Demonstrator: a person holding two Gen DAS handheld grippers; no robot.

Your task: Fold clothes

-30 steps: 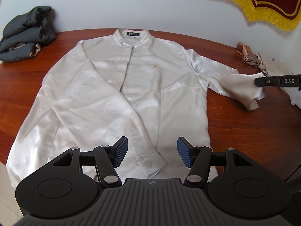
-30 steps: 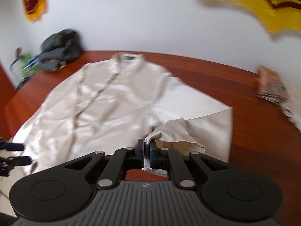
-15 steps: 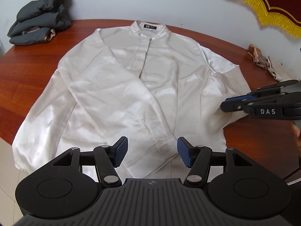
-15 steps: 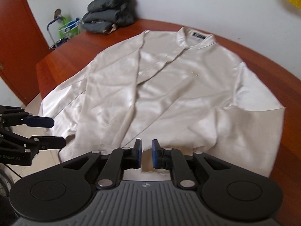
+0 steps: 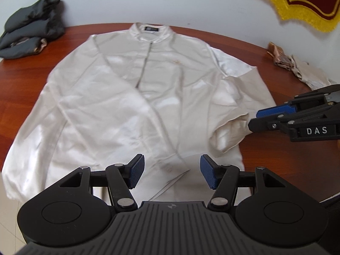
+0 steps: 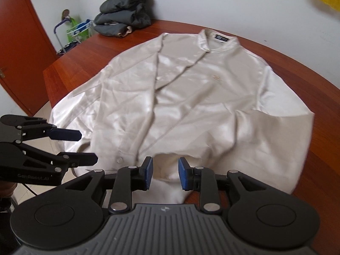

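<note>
- The right gripper (image 6: 164, 175), at the bottom centre of its own view, has just been opening; its jaws stand narrowly apart with cloth showing behind the gap and nothing pinched.
- The left gripper (image 5: 172, 174) hangs at the bottom of its view with jaws set wide and empty, above a buttoned cuff (image 5: 170, 169).
- The shirt (image 5: 148, 97) fills the middle of both frames, front up, collar toward the wall, both sleeves laid across the body.
- It looks thin, satiny and light — likely to slide and crease, so a firm pinch on a seam, cuff or hem should hold better than one on loose cloth.
- The table (image 5: 276, 148) is polished red-brown wood, probably slick under the fabric.
- Beyond — a dark bundle of clothes (image 6: 125, 21) at upper left, a crumpled tan cloth (image 5: 297, 68) at right, a white wall and a red door (image 6: 19, 48).
</note>
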